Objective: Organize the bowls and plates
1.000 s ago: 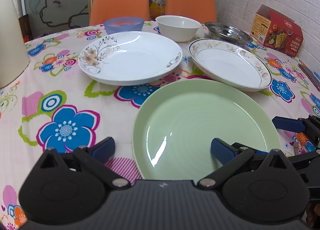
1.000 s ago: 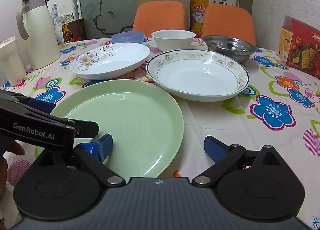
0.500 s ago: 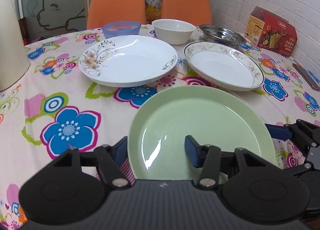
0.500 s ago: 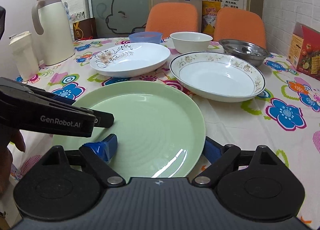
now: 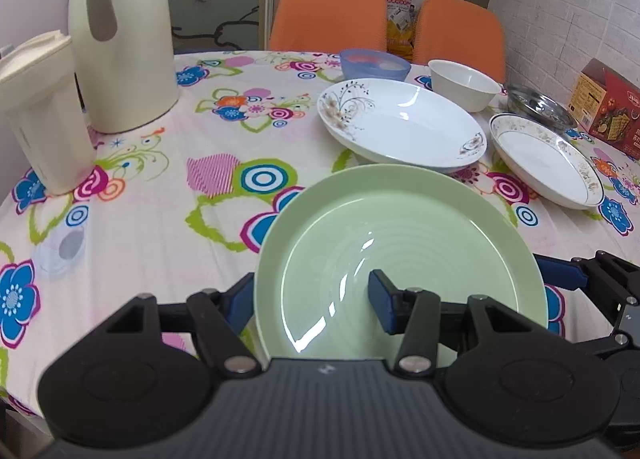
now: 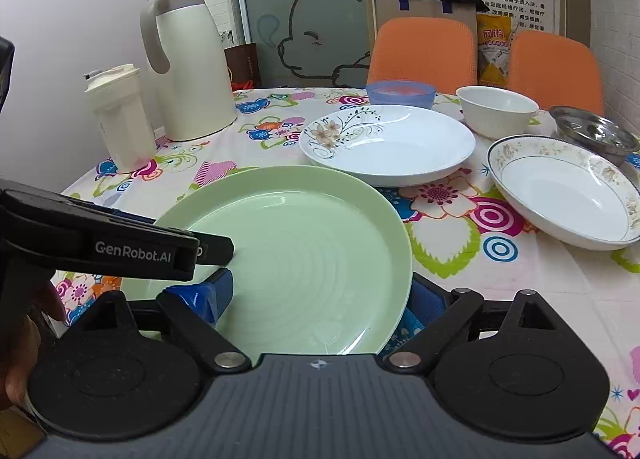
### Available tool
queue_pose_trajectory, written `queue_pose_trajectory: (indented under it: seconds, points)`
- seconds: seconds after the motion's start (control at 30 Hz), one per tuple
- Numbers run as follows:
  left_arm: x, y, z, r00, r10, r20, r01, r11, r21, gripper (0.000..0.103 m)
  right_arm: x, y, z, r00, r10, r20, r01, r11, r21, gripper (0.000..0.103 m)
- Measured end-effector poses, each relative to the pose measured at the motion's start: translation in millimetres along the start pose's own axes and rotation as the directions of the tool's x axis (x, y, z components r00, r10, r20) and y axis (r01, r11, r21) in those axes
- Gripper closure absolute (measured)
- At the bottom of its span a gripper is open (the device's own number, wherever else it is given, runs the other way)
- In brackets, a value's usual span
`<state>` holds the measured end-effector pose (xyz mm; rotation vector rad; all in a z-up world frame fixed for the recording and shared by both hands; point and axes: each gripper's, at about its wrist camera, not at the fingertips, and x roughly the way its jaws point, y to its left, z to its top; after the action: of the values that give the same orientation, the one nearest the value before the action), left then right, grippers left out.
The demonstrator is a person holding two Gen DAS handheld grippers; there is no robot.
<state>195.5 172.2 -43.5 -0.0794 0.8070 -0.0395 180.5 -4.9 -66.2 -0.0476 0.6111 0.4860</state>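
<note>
The flowered table (image 5: 160, 227) carries a cream thermos (image 5: 120, 35) far left. The green plate (image 5: 400, 243) is held above the cloth near the front edge, both grippers closed on its rim: left gripper (image 5: 316, 299), right gripper (image 6: 320, 295). Behind it stand a flower-printed white plate (image 6: 388, 143) and a gold-rimmed plate (image 6: 560, 187), apart.

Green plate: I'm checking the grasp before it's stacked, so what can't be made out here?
- Left wrist view: the green plate's near rim, hidden by the left gripper's body.
- Right wrist view: the plate's left edge, covered by the left gripper's arm.
- Both views: the plate's underside, so whether it is off the tablecloth is unclear.
- Right gripper: its outer pad's contact.
</note>
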Motion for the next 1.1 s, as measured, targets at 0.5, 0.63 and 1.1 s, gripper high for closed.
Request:
queue_pose_trajectory:
  seconds: [0.5, 0.63, 1.1]
  points:
    - [10, 2, 9, 0.998, -0.055, 0.035, 0.054, 0.998, 0.026, 0.029, -5, -19, 7, 1.0, -0.004, 0.004, 0.004, 1.0, 0.017, 0.024]
    - [1, 15, 37, 0.992, -0.074, 0.1, 0.075, 0.997, -0.007, 0.029, -17, -38, 34, 0.996, -0.032, 0.079, 0.031, 0.999, 0.017, 0.024]
    - [71, 34, 130, 0.991, -0.061, 0.116, 0.069, 0.995, -0.07, 0.001, 100, -92, 112, 0.996, -0.084, 0.011, 0.084, 0.995, -0.052, 0.024]
